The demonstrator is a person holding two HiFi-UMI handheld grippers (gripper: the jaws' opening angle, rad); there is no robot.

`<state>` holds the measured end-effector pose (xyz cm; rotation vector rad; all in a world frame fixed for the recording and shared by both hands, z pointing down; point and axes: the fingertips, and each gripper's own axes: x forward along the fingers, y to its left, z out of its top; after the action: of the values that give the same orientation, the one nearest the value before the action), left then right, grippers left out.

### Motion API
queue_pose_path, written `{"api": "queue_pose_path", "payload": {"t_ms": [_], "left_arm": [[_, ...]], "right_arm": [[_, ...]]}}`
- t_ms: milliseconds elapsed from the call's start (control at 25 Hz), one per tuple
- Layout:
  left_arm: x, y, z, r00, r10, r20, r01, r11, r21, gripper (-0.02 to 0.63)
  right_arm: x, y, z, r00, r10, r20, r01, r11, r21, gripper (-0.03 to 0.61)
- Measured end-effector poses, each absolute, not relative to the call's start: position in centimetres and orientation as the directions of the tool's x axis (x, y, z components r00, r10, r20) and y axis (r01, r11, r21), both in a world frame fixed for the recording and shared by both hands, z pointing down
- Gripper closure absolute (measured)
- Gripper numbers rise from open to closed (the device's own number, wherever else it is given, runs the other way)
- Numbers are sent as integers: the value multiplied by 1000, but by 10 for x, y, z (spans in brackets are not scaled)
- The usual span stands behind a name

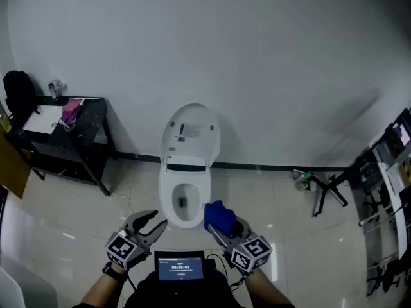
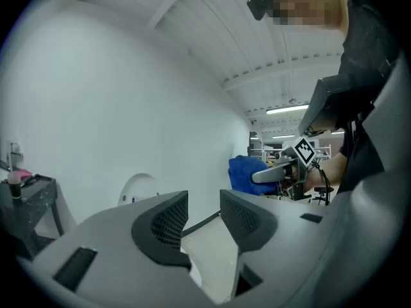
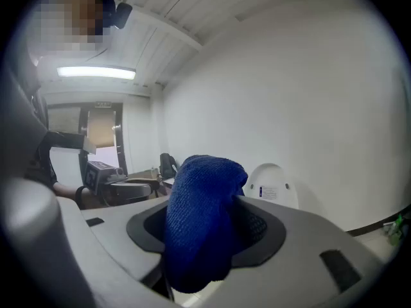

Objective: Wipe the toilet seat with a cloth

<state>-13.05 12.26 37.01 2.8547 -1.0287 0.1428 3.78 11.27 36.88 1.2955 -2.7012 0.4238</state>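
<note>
A white toilet (image 1: 185, 191) stands against the wall with its lid (image 1: 190, 133) raised and its seat (image 1: 169, 205) down around the bowl. My right gripper (image 1: 221, 226) is shut on a blue cloth (image 1: 219, 215), held just right of the bowl's front rim. In the right gripper view the bunched cloth (image 3: 204, 220) fills the jaws, with the lid (image 3: 273, 185) behind. My left gripper (image 1: 153, 222) hangs open and empty near the bowl's front left. Its fingers (image 2: 168, 221) stand apart, and the cloth (image 2: 248, 173) shows beyond them.
A black table (image 1: 82, 130) with papers and small items stands at the left wall, a dark bag (image 1: 19, 95) beside it. A folded stand (image 1: 327, 188) and racks (image 1: 385, 191) sit to the right. A small screen (image 1: 180, 266) is at my chest.
</note>
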Motion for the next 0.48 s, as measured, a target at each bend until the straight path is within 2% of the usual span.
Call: {"api": "queue_pose_path", "payload": {"t_ms": [320,480], "left_arm": [[-129,97,383,763,-628,156,-645,-758,103,459],[-118,70,408,746,-635,201,-662,-740,118,459]], "right_arm": [[44,75,380,-607,-748,268,-795,577,-188,328],[60,32,415,-617,-721,315,-782,605,-147,328]]}}
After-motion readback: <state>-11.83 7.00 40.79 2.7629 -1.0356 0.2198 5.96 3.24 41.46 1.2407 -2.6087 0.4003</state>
